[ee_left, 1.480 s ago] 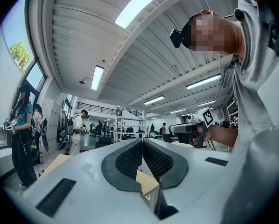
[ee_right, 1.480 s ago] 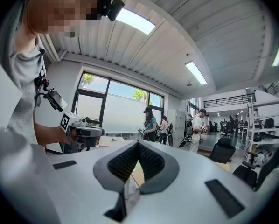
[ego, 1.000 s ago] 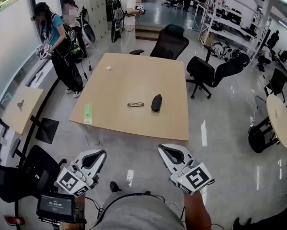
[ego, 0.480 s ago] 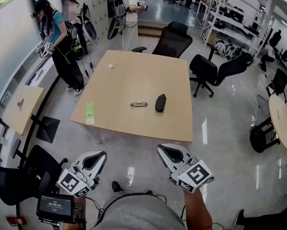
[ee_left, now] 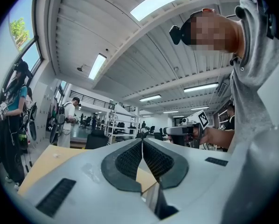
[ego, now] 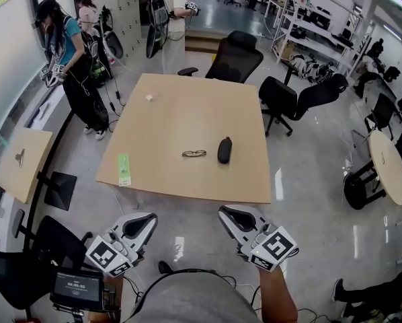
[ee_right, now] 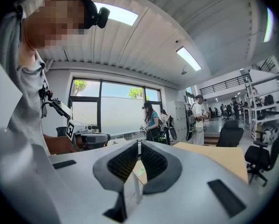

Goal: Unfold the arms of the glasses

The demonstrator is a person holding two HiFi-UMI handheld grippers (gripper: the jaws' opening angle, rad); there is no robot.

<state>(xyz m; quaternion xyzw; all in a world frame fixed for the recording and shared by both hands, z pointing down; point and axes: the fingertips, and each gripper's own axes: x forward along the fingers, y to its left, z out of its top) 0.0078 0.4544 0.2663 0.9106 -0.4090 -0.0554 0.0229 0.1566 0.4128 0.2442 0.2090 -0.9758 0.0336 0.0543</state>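
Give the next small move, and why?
Likely bring both grippers forward over the table toward the glasses: the left gripper and right gripper hang short of its near edge, tongs shut and empty, and the glasses lie untouched beside the black case.

- The glasses (ego: pixel 194 153) lie on the table (ego: pixel 187 106), toward its near edge and about midway across.
- A glasses case (ego: pixel 224 149) lies just to their right, not touching them.
- A paper strip (ego: pixel 124 169) lies by the table's near left corner, and a small object (ego: pixel 148 97) sits near the far left corner.
- An office chair (ego: pixel 234 56) stands behind the far edge, and another chair (ego: pixel 302 99) stands off the far right corner.
- A round table (ego: pixel 388 170) stands well to the right, and a small desk (ego: pixel 23 160) well to the left.
- The left gripper (ego: pixel 144 223) and right gripper (ego: pixel 231 215) are side by side in front of the near edge, clear of the table.
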